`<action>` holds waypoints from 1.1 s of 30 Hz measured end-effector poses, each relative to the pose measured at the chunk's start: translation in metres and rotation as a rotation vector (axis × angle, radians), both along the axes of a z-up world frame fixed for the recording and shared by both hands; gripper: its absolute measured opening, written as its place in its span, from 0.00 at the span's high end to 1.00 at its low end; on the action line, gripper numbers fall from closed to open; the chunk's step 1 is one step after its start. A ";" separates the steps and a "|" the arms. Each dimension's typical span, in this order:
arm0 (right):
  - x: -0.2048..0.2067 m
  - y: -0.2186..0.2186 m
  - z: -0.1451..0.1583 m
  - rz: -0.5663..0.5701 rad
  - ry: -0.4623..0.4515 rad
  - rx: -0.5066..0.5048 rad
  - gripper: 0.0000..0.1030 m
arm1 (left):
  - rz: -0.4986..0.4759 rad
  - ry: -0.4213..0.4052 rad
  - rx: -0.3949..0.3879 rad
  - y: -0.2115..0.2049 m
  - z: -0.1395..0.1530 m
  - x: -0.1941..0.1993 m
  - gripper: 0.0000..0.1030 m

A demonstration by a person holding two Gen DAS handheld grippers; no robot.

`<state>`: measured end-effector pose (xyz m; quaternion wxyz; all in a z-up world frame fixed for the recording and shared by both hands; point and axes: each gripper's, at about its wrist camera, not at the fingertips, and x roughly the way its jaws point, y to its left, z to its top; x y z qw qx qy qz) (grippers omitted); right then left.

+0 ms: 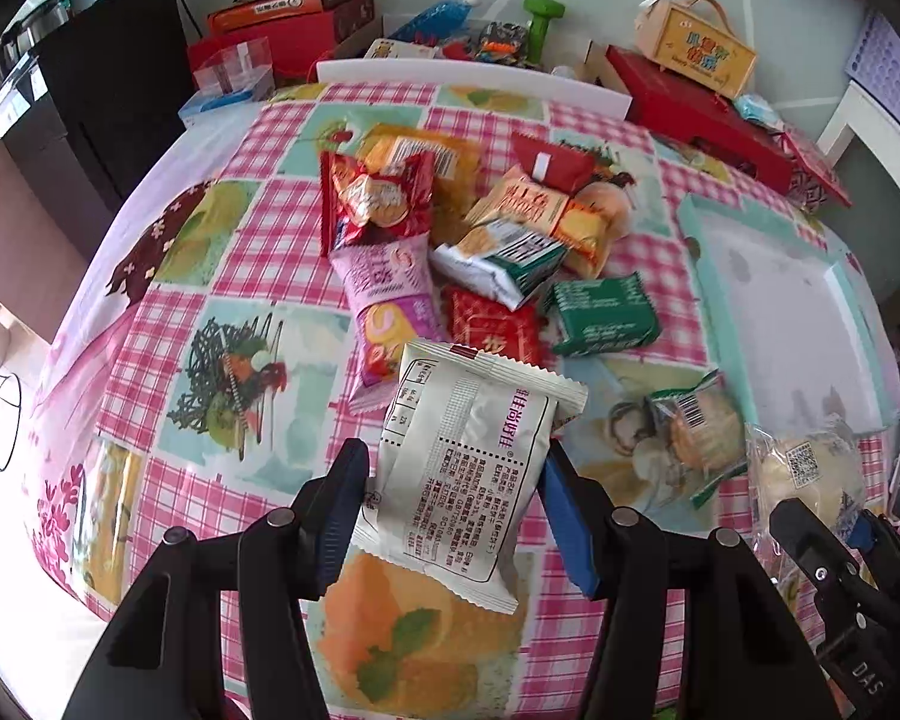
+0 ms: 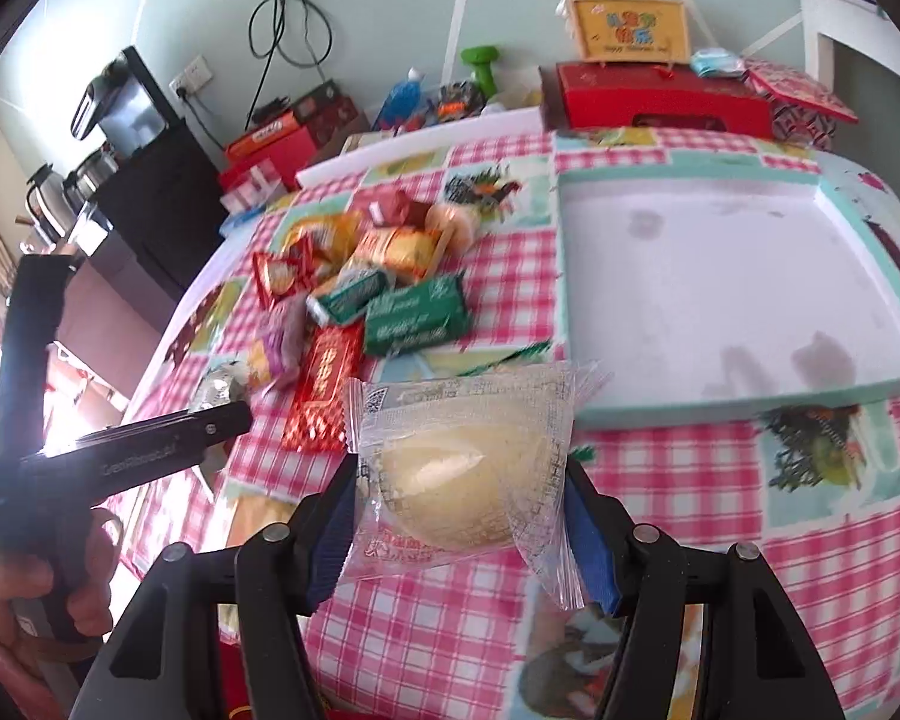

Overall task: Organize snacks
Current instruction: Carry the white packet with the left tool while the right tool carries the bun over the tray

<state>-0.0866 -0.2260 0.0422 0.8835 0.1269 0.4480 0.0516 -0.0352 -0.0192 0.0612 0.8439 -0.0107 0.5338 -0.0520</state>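
Observation:
My left gripper (image 1: 450, 480) is shut on a white snack packet (image 1: 468, 468) and holds it above the checked tablecloth. My right gripper (image 2: 459, 498) is shut on a clear packet with a yellow bun (image 2: 462, 468); it also shows in the left wrist view (image 1: 804, 468). A pile of snack packets (image 1: 480, 228) lies mid-table, with a green packet (image 1: 603, 315) at its right and a clear cracker packet (image 1: 696, 426) lying alone. An empty mint-rimmed white tray (image 2: 576, 300) lies to the right of the pile, ahead of the right gripper.
Red gift boxes (image 2: 654, 96), a yellow bag-shaped box (image 2: 630, 24) and a green dumbbell (image 1: 540, 18) stand at the table's far edge. A black cabinet with kettles (image 2: 120, 180) is at the left. The table edge drops off at the left.

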 end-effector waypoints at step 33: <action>0.073 -0.227 -0.017 -0.376 0.113 -0.141 0.35 | -0.299 0.098 0.036 -0.227 -0.008 0.112 0.43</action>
